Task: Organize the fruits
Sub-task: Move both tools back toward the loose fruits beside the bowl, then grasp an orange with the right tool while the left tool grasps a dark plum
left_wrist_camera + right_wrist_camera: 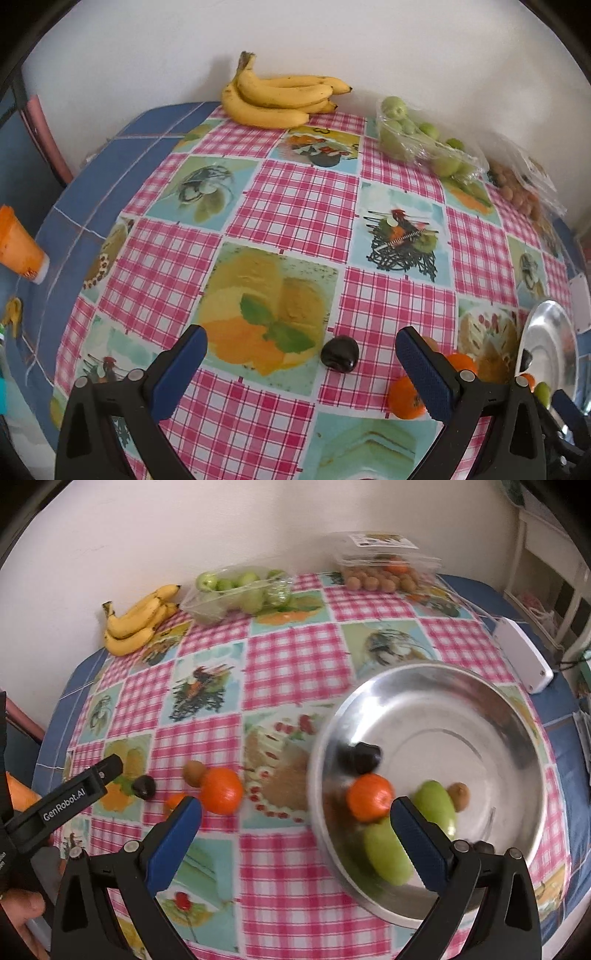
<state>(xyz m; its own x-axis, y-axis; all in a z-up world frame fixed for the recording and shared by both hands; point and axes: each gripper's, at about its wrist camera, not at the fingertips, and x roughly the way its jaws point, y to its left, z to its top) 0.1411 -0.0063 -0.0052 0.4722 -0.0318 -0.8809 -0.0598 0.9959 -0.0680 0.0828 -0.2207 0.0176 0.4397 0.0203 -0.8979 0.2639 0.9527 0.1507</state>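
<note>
Beside the steel bowl [436, 701], both tools hang wide and empty over the checked tabletop [306, 199].

The left tool [301, 365] frames a dark plum [339, 352] lying well left of the bowl, with loose oranges [404, 398] between them. The right tool [295, 829] hovers at the bowl's near rim, above fruit already inside. The plum looks small, smooth and soft-skinned, likely to roll; I'd pinch it lightly across its middle.

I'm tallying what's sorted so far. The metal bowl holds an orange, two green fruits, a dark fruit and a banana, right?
Not quite: no banana in the metal bowl. The right wrist view shows the bananas lying by the wall; the bowl's fifth item is a small brown fruit.
</note>
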